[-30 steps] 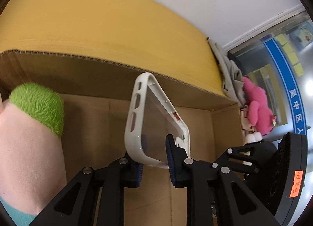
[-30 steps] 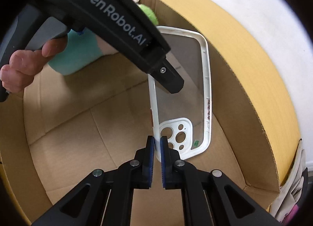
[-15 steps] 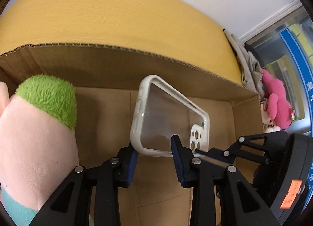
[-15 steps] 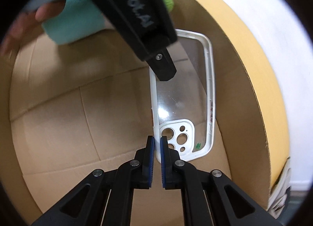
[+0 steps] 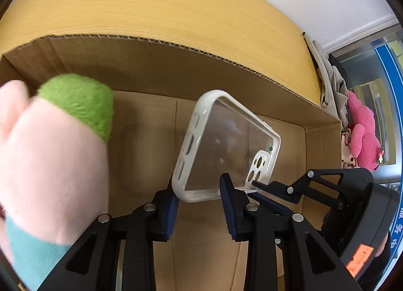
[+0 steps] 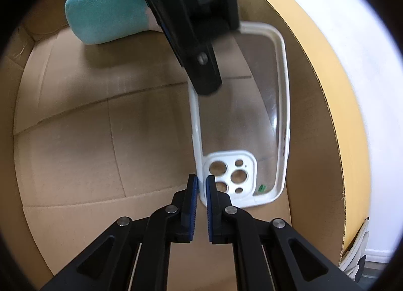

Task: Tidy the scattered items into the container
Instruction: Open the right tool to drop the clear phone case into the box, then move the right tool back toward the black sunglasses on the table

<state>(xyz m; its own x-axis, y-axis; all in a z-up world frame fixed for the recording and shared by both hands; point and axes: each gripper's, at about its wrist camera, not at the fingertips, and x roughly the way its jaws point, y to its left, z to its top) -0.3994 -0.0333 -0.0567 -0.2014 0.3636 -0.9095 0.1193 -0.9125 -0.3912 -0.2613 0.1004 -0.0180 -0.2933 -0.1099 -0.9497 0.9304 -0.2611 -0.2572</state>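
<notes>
Crowding the cardboard box: plush toy, right tool-clamped phone case, left tool apart.

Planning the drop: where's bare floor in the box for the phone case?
Bare cardboard box floor lies left of the phone case, from the near wall back to the plush toy. The strip between the case and the right wall is narrow. Crowded: the far-left corner with the plush, and around the case, where left tongs straddle it and right tongs pinch its corner.
</notes>
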